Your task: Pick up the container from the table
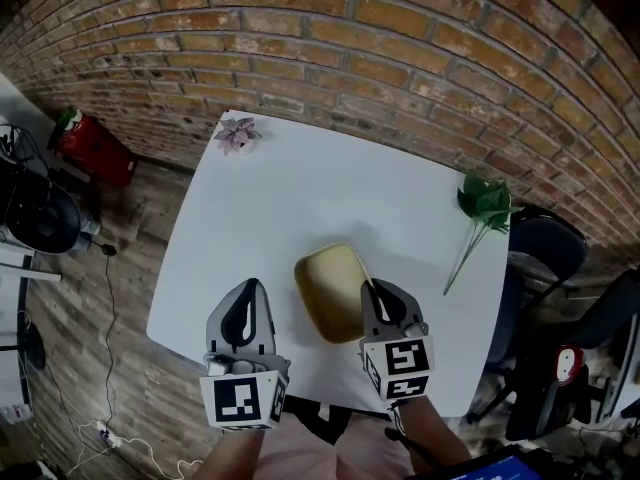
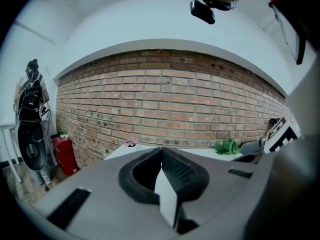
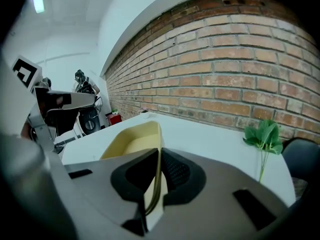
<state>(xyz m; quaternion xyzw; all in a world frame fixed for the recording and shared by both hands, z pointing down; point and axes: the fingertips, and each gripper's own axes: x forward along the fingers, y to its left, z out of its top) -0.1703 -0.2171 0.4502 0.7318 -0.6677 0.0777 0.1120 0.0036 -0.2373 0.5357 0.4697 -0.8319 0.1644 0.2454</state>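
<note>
— Tan container [image 1: 330, 290] lies toward six o'clock on the table [image 1: 300, 183]; our right gripper [image 1: 371, 288] pinches its three o'clock rim.
— We should lift slowly and level so it doesn't swing. Our left gripper [image 1: 251, 286] hangs closed, empty, at nine.

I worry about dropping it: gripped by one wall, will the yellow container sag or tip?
Likely tilts: the right tool pinches only one wall of the container. It looks thin-walled and empty, so probably light, perhaps flexing at the rim.
</note>
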